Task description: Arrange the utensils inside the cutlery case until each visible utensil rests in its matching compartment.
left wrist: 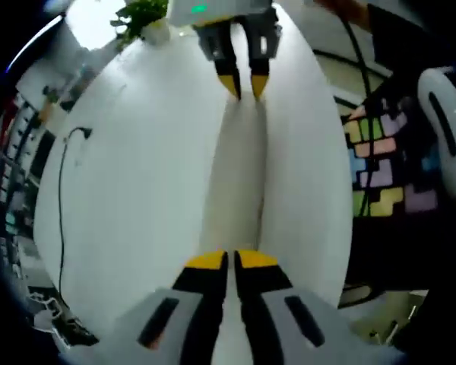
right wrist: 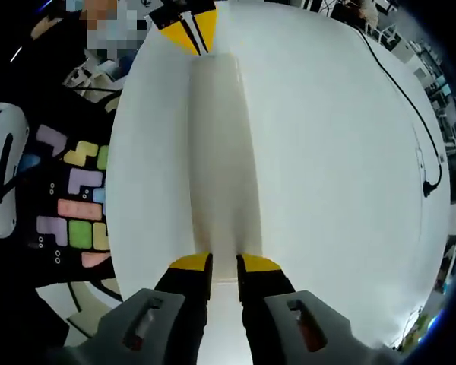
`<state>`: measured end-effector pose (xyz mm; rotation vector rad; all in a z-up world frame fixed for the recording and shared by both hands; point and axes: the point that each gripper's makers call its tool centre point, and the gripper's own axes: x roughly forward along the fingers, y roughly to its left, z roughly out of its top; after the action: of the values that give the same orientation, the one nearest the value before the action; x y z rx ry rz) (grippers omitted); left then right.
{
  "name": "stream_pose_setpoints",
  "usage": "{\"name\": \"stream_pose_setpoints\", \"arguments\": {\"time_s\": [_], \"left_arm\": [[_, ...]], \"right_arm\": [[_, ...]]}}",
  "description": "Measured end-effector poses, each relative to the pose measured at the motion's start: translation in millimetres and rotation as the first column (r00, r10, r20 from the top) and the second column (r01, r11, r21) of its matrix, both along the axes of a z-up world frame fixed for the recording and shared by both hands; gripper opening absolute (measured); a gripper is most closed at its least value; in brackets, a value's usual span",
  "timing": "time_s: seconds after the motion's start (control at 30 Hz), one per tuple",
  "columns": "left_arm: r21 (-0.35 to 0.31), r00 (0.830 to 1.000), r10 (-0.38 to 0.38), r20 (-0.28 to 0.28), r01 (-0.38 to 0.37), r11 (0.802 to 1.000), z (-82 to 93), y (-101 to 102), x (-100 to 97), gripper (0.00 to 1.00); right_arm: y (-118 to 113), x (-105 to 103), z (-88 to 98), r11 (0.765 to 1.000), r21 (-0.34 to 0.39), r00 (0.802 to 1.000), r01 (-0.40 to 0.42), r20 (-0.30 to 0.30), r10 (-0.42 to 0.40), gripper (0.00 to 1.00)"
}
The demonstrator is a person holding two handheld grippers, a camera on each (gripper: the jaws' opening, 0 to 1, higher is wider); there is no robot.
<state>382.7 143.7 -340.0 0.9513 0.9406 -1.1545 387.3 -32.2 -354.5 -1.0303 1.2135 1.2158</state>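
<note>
White case [left wrist: 235, 182]: we grip an end with each gripper, left [left wrist: 230, 260], right [right wrist: 224, 262].
Risk: uneven pull tips it off the counter [left wrist: 137, 190].

Both views bright overall, lit evenly from above. The white table [left wrist: 137, 190] nearly blown out, so the long white cutlery case [left wrist: 239, 175] barely separates from it; its edges read only as faint soft shading. Shadows weak and diffuse in both views. Strong glare at upper left of the left gripper view, around the plant [left wrist: 140, 19]. Heavy fisheye bending: table edges curve hard, the black cable [right wrist: 410, 114] bows along the right side of the right gripper view. Picture soft throughout, fine detail smeared; clutter at the margins dark and blurred. The colourful block-pattern garment [right wrist: 80, 205] looks mildly blurred.
</note>
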Motion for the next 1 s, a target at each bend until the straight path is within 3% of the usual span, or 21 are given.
{"name": "stream_pose_setpoints", "arguments": {"time_s": [0.3, 0.37, 0.4, 0.5, 0.57, 0.73, 0.9, 1.0], "left_arm": [[0.046, 0.999, 0.010, -0.046, -0.008, 0.999, -10.0, 11.8, 9.8, 0.05], [0.052, 0.999, -0.018, -0.047, 0.020, 0.998, -11.0, 9.9, 5.9, 0.05], [0.056, 0.996, -0.066, -0.052, 0.069, 0.996, -10.4, 11.8, 8.4, 0.05], [0.087, 0.997, 0.015, -0.082, -0.007, 0.996, -11.5, 11.4, 6.9, 0.05], [0.092, 0.996, -0.020, -0.090, 0.028, 0.995, -12.6, 8.8, 4.8, 0.05], [0.082, 0.991, -0.008, -0.135, 0.019, 0.996, -14.2, 6.0, 2.1, 0.05], [0.110, 0.992, -0.072, -0.099, 0.083, 0.990, -14.9, 4.5, -3.7, 0.04], [0.107, 0.993, -0.062, -0.098, 0.072, 0.992, -14.7, 4.4, -3.3, 0.04]], "right_arm": [[-0.2, 2.2, 0.7, 1.000, -0.025, 1.000, -0.018, -0.016, 0.018, 0.13], [-0.4, 0.4, 0.6, 0.999, -0.022, 1.000, -0.026, -0.009, 0.025, 0.13], [-0.4, 0.0, 0.5, 0.999, -0.017, 1.000, -0.027, -0.005, 0.027, 0.13], [-0.8, 1.5, 0.5, 1.000, 0.002, 1.000, -0.020, -0.008, 0.020, 0.13], [-0.2, 0.2, 0.0, 1.000, 0.015, 1.000, -0.020, -0.010, 0.020, 0.13], [1.2, -0.9, 0.2, 0.996, 0.010, 0.996, -0.087, 0.018, 0.086, 0.13], [2.0, -2.3, 0.3, 0.995, 0.050, 0.996, -0.088, 0.038, 0.086, 0.13], [3.3, -2.7, 1.0, 0.995, 0.056, 0.995, -0.081, 0.055, 0.078, 0.12]]}}
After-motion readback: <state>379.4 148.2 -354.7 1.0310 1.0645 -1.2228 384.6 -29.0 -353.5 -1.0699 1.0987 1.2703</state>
